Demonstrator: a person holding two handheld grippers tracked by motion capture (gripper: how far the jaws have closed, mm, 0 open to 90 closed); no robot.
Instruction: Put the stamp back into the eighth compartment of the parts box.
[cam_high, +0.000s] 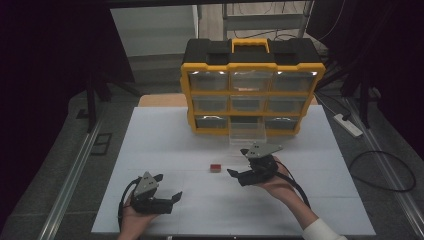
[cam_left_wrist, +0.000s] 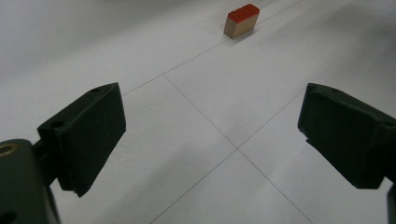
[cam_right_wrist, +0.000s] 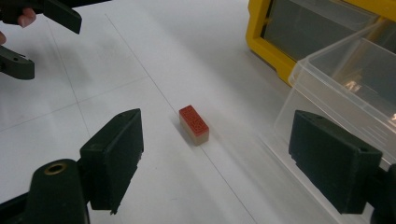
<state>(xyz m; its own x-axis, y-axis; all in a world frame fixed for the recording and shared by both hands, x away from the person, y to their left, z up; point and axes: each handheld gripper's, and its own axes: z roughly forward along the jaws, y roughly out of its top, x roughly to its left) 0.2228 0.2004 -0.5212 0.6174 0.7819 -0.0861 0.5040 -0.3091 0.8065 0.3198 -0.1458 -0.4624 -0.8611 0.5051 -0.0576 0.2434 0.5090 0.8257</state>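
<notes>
High view takes in a white table (cam_high: 165, 145) with a yellow and black drawer cabinet (cam_high: 252, 85) standing at its far edge, three rows of three clear-fronted drawers under a black top with a yellow handle. Its bottom middle drawer, a clear plastic drawer (cam_high: 246, 131), is pulled forward onto the table; in the right gripper view that same open drawer (cam_right_wrist: 345, 74) sits at the right, just in front of the yellow frame, and looks empty as far as its clear walls let one tell. Nearer the person, the right gripper (cam_high: 241, 161) is held in a hand just above the table in front of the drawer, its jaws spread wide and holding nothing. The left gripper (cam_high: 169, 186) rests in the other hand at the near left part of the table, its jaws likewise spread apart and empty. Between the two, closer to the right gripper, lies a small block (cam_high: 215, 167) with a red top and a pale wooden body, flat on the white surface and touching neither tool. From the right gripper view the block (cam_right_wrist: 194, 124) lies between and beyond the open jaws, near the drawer's front corner; the left gripper view has it (cam_left_wrist: 241, 20) well ahead on the table.
</notes>
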